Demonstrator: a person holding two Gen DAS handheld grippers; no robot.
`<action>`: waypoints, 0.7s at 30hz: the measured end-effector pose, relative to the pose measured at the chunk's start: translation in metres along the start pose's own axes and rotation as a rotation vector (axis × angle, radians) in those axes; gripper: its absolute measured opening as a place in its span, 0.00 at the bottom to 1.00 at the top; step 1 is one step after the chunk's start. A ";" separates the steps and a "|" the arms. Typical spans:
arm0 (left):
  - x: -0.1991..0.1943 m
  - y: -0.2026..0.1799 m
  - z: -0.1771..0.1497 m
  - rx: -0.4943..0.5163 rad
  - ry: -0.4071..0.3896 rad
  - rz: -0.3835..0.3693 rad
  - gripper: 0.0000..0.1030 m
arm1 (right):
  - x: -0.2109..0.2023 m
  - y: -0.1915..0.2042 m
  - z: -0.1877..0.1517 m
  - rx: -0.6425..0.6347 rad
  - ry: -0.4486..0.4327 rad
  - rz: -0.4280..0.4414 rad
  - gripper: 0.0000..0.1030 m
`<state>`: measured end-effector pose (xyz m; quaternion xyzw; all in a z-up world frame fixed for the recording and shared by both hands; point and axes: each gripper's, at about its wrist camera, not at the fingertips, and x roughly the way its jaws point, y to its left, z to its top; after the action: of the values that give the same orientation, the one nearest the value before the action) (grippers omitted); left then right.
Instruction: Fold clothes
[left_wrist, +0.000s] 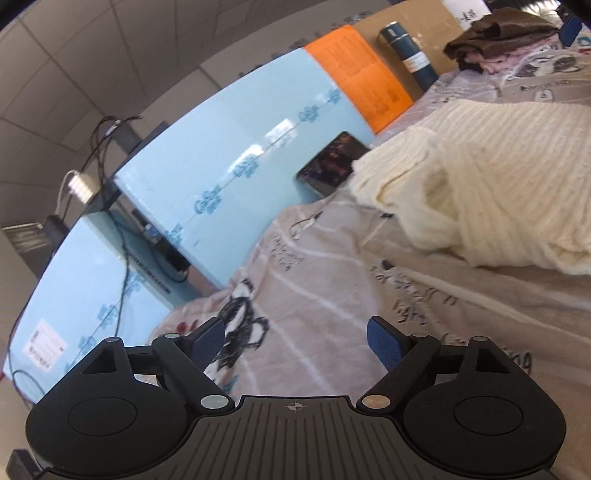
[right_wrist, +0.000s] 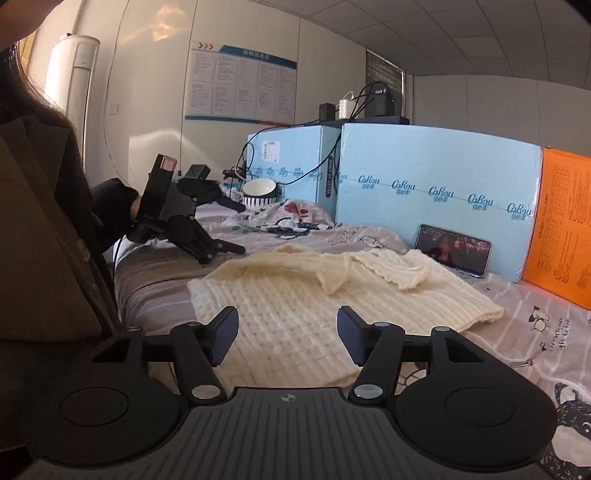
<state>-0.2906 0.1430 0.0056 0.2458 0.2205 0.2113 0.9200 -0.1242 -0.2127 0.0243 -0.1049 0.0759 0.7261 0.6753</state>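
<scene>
Left gripper (left_wrist: 295, 341): jaws standing released, hovering empty above printed bedsheet (left_wrist: 314, 266) | Right gripper (right_wrist: 287, 334): jaws gaping, gripping nothing, hanging over sweater's near hem | Cream knit sweater (right_wrist: 295, 295): lying spread on bedsheet, sleeves folded inward, phone (right_wrist: 452, 254) just beyond it.

A person's gloved left hand (right_wrist: 110, 206) holds the left gripper (left_wrist: 295, 341) low, fingers spread wide and empty. The right gripper (right_wrist: 287, 334) hovers level, its fingers likewise parted, gripping nothing.
</scene>
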 end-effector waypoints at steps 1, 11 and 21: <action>-0.002 0.008 0.000 -0.032 0.003 0.024 0.84 | 0.001 -0.009 0.003 0.018 -0.029 -0.020 0.74; 0.036 0.020 0.081 -0.273 -0.201 0.051 0.95 | 0.089 -0.127 0.055 0.495 -0.248 -0.266 0.97; 0.107 -0.040 0.139 -0.325 -0.142 -0.266 0.95 | 0.121 -0.177 -0.002 0.760 -0.095 -0.540 0.97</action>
<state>-0.1212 0.1146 0.0601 0.0773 0.1486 0.1030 0.9805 0.0443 -0.0831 -0.0028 0.1670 0.2754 0.4492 0.8334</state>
